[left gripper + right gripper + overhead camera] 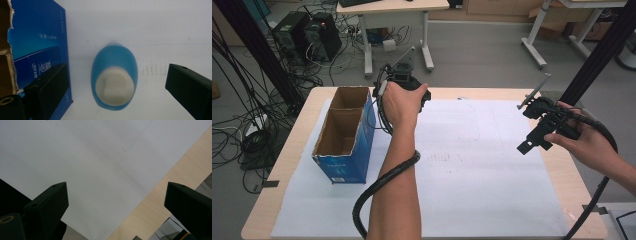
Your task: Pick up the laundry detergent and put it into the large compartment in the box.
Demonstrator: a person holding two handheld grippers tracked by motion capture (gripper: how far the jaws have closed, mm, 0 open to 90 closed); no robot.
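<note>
A blue egg-shaped object with a white inset on its near end lies on the white paper. It sits between the wide-apart jaws of my left gripper, and neither jaw touches it. That gripper is held at the far side of the table, right of an open blue cardboard box, and the hand hides the object there. The box's blue side stands close to the left jaw. My right gripper hovers over the paper's right part, open and empty.
The white paper sheet covers most of the wooden table. The table's right edge is close to the right gripper. Cables trail from both grippers. Beyond the table stand a desk, computer towers and floor cables.
</note>
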